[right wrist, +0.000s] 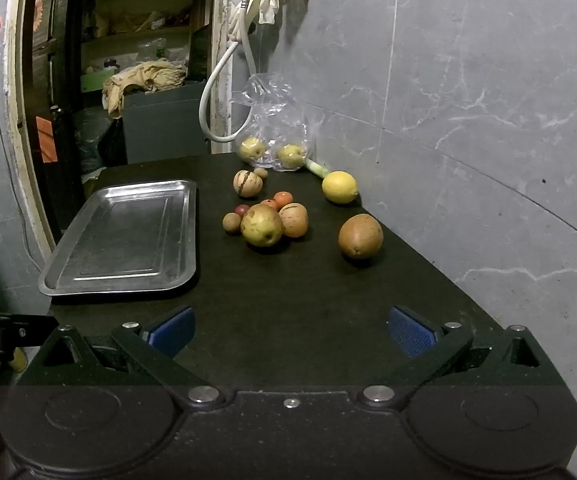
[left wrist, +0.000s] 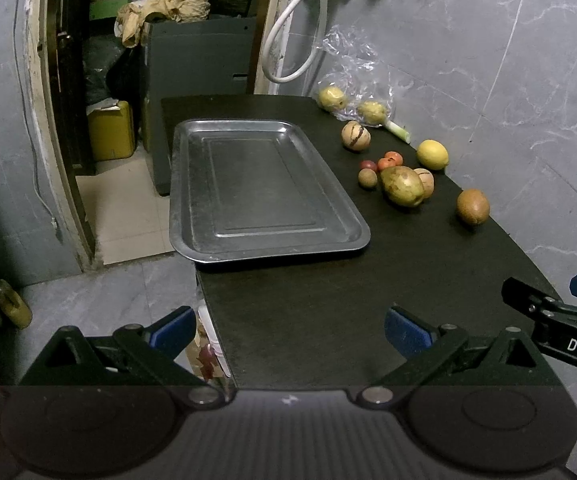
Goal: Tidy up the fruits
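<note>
Left gripper was spread wide, nothing between its blue pads, hovering over the near end of the dark table. Right gripper also spread wide and empty, blue pads apart, above the near table edge; its tip showed at the right border of the left wrist view, just beside the left gripper. Ahead of the left gripper lay a metal tray, with no fruit in it, flat on the table's left side, its near left corner overhanging the edge. All fruit sat on the table to the tray's right, near the grey marbled wall. Nearest was a brown oval fruit, on its own. Left of it a cluster: a large green-yellow pear-like fruit touching a striped orange fruit, a small brown round fruit, a small red one, and two small orange ones behind. Farther back was a yellow lemon close to the wall, and a striped round fruit. At the far end were two yellow-green fruits, one inside a clear plastic bag, with a pale green stalk beside. A white hose hung behind.
</note>
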Tool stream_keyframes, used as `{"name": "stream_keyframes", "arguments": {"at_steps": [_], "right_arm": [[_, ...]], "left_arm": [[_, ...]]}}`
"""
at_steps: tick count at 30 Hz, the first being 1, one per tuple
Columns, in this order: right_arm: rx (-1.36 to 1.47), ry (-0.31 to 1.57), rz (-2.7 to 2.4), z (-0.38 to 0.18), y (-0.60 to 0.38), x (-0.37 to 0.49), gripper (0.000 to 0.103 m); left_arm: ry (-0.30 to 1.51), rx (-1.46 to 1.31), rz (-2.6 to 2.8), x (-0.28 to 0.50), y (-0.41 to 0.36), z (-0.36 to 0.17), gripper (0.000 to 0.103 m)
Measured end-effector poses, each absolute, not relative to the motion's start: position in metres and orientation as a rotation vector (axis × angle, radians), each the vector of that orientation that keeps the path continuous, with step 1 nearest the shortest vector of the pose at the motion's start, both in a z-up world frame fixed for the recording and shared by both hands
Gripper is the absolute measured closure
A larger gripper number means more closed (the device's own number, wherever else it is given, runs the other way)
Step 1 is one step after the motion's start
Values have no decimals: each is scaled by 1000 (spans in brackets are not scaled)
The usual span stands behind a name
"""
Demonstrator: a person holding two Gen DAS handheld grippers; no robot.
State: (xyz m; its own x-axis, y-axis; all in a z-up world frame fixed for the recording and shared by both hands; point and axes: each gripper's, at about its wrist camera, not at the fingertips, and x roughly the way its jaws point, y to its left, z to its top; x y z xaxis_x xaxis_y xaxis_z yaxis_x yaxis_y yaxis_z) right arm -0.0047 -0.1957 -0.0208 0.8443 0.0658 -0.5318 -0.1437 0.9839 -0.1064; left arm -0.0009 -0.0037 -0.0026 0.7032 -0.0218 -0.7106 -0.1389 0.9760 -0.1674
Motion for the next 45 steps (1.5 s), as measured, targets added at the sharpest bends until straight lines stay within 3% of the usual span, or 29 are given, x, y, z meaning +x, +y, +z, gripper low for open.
{"name": "stream_keyframes", "arguments": {"at_steps": [45], "right_arm": [[-150,588,79,-28,-208,27,1]], "left_arm": [[897,-300,-34,22,-16,-6,1]]}}
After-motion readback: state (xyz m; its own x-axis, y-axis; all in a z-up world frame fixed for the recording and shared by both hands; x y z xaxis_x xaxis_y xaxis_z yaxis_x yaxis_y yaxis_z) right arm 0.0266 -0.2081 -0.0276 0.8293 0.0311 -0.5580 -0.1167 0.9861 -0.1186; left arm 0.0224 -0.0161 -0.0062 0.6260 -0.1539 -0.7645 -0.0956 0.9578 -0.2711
